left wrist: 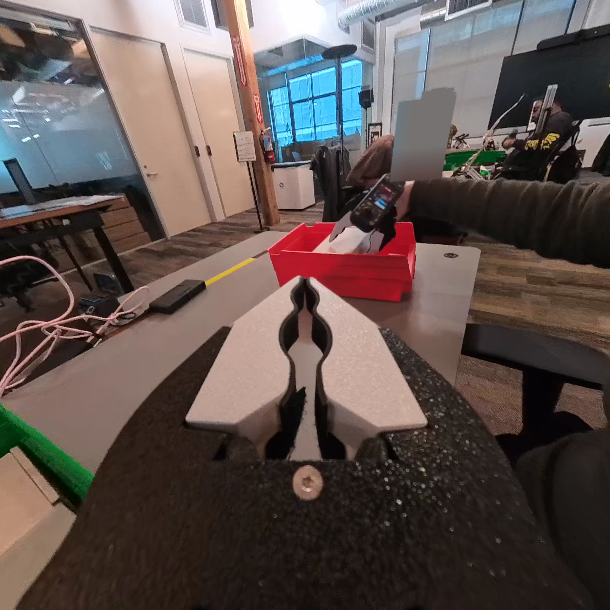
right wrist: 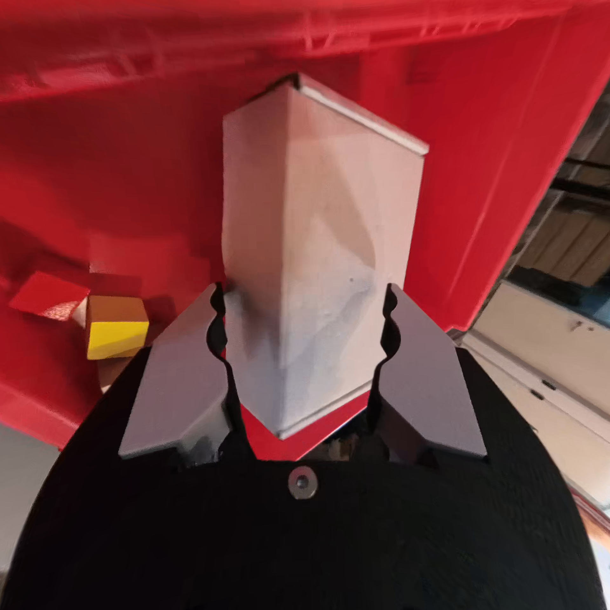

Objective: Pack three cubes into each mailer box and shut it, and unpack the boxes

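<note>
In the red bin (right wrist: 132,165), the mailer box (right wrist: 317,247) stands between the right tool's (right wrist: 303,317) spread fingers.

No legible writing, whiteboard sign (left wrist: 244,146) too small to read

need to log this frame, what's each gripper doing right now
Left gripper: closed, holding nothing, above the table.
Right gripper: open around the white box inside the red bin; its right finger stands clear of the box.
</note>
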